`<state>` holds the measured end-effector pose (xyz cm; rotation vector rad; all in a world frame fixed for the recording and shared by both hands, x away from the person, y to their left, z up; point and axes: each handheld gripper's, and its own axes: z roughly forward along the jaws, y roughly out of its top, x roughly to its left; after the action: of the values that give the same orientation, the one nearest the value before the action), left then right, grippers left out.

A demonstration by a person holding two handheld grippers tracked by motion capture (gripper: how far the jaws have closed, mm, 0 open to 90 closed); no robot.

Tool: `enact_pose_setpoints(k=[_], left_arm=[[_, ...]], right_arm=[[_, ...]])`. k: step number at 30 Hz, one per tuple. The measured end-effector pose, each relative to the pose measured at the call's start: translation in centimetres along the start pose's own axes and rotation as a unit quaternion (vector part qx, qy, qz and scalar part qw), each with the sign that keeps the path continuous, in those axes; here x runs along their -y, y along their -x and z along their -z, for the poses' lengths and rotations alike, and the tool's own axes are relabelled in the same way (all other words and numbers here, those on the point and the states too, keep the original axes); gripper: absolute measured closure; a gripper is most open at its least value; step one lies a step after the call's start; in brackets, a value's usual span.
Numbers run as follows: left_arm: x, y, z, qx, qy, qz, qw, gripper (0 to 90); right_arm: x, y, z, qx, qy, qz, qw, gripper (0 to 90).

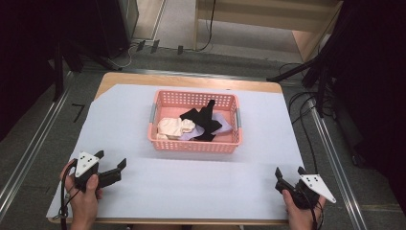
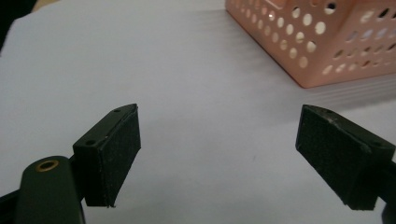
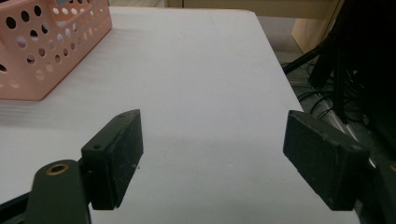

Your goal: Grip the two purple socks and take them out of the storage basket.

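Clothes in the pink basket (image 1: 194, 143) look to be our work: a cream piece (image 1: 173, 127), a black piece (image 1: 203, 117) and a lavender piece (image 1: 221, 125) lie heaped inside it, just above the middle of the high view. We judge that nothing has been started, since every piece sits in the basket and the sheet around it is bare; taking them out is all ahead of us.

Our left gripper (image 1: 113, 160) rests at the lower left of that frame, jaws spread with nothing between them. Our right gripper (image 1: 289, 172) sits at the lower right, jaws likewise spread and empty. Both are well apart from the basket.

We work on a white sheet (image 1: 191, 187) laid over a wooden table (image 1: 191, 79). Beyond it lies grey floor with cables (image 1: 301, 110), dark stands at both sides, and pale wooden furniture (image 1: 268, 19) at the top.
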<state>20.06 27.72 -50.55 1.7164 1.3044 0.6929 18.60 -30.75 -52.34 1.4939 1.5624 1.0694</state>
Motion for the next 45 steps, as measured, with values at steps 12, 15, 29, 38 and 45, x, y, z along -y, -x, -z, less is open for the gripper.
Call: enact_pose_setpoints(k=[12, 15, 29, 38, 45], left_arm=[[0.0, 0.1, 0.0, -0.007, 0.001, 0.000, 1.0000, 13.7], [0.0, 0.1, 0.1, -0.009, 0.001, -0.001, 1.0000, 13.7], [0.1, 0.2, 0.3, -0.016, 0.013, -0.001, 0.9998, 13.9], [0.1, 0.2, 0.1, -0.020, 0.006, -0.001, 0.9998, 14.0], [0.1, 0.3, 0.1, -0.022, 0.008, -0.003, 0.9997, 14.1]], right_arm=[[-1.6, -0.4, 0.2, -0.020, 0.012, -0.027, 0.9994, 24.2], [-2.4, -1.0, -0.1, -0.025, 0.007, -0.024, 0.9994, 24.1], [-5.3, -5.0, -1.8, -0.061, 0.003, 0.005, 0.9981, 25.2], [-7.7, -7.7, -3.4, -0.096, 0.004, 0.007, 0.9953, 26.8], [-8.8, -9.6, -4.6, -0.114, -0.015, 0.010, 0.9933, 30.6]])
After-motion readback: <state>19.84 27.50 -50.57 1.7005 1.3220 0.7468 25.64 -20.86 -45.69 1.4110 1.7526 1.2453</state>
